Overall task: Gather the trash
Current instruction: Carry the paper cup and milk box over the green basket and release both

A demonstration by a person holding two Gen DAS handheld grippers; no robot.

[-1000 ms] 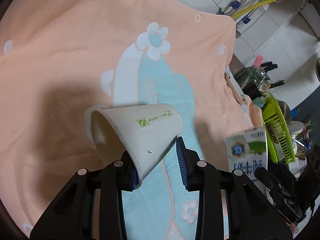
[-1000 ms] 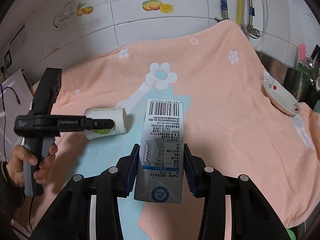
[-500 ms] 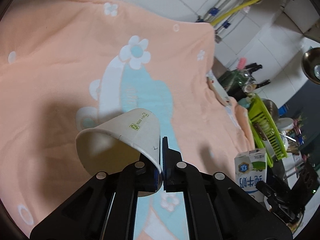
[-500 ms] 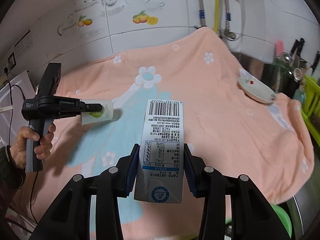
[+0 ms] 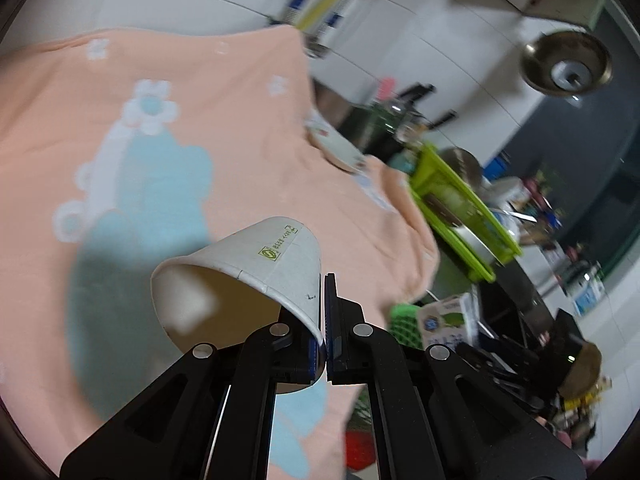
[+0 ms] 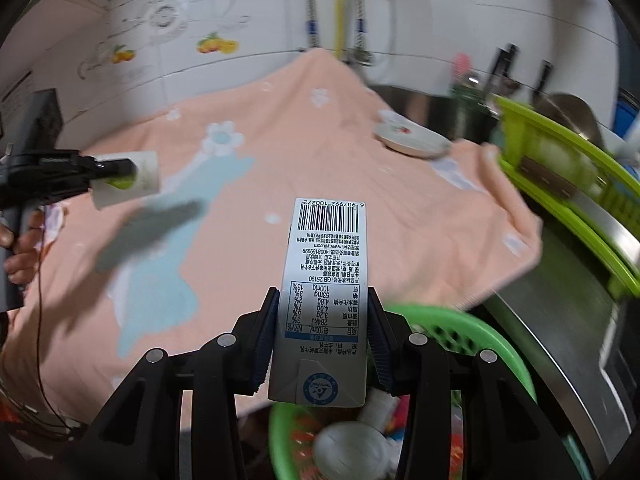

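Observation:
My left gripper (image 5: 323, 320) is shut on the wall of a white paper cup (image 5: 248, 276), held on its side above the peach towel (image 5: 240, 140), mouth facing left. The cup also shows in the right wrist view (image 6: 132, 182), in the left gripper (image 6: 100, 168). My right gripper (image 6: 322, 336) is shut on a grey milk carton (image 6: 326, 280), barcode end forward, held above a green trash basket (image 6: 460, 332) with trash inside. The carton also shows in the left wrist view (image 5: 446, 320) over the basket (image 5: 404, 320).
A small plate (image 6: 412, 142) lies at the towel's far right. A lime dish rack (image 6: 568, 184) and a steel sink edge (image 6: 560, 320) stand to the right. Tiled wall with pipes (image 6: 340, 8) is behind. A red object (image 5: 360, 450) lies below the towel's edge.
Both grippers have lifted and swung right, off the towel. The cup is higher above the towel. The carton now hangs over the green basket, which has come into view.

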